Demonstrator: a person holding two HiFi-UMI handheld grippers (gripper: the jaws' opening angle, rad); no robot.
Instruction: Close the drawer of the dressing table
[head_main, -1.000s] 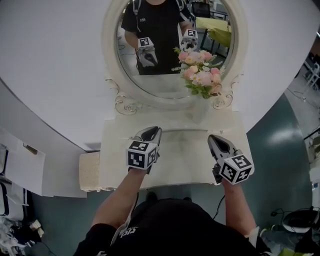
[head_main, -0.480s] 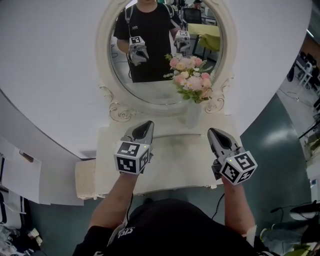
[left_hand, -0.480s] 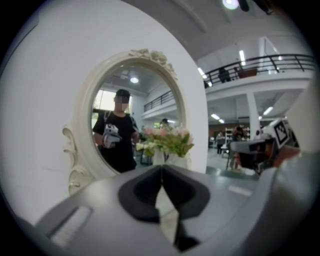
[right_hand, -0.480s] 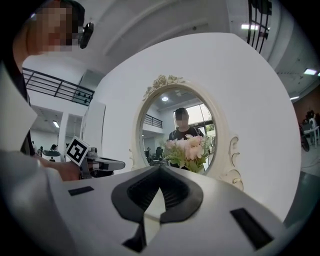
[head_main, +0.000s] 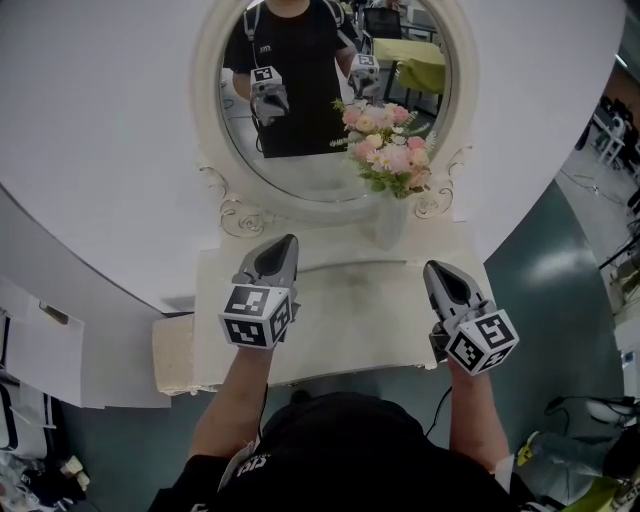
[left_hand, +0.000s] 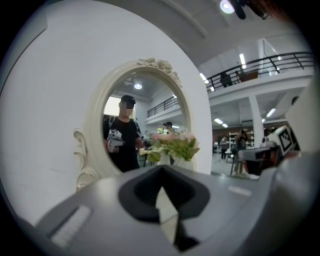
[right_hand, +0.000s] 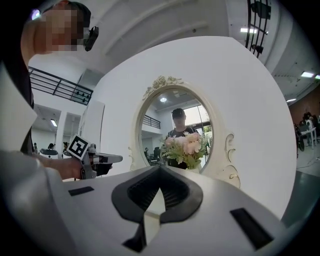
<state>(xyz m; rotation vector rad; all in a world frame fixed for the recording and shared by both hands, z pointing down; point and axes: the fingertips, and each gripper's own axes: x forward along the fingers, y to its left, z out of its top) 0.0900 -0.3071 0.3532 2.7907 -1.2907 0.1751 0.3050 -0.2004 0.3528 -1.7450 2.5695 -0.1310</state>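
Note:
The white dressing table (head_main: 350, 320) lies below me, with its top in plain sight. Its drawer front is hidden under the top's near edge in the head view. My left gripper (head_main: 287, 241) hovers over the left half of the top, shut with nothing in it, and points at the oval mirror (head_main: 310, 160). Over the right half hangs my right gripper (head_main: 433, 267), also shut and empty. In the left gripper view the jaws (left_hand: 161, 168) meet at the tip. The right gripper view shows the same (right_hand: 160, 168).
A vase (head_main: 390, 222) of pink flowers (head_main: 385, 145) stands at the back right of the top, in front of the mirror. A beige padded stool (head_main: 172, 350) stands at the table's left end. White panels (head_main: 40, 340) lie on the teal floor further left.
Both grippers have risen above the table top. The left jaws, slightly apart a second ago, have come together.

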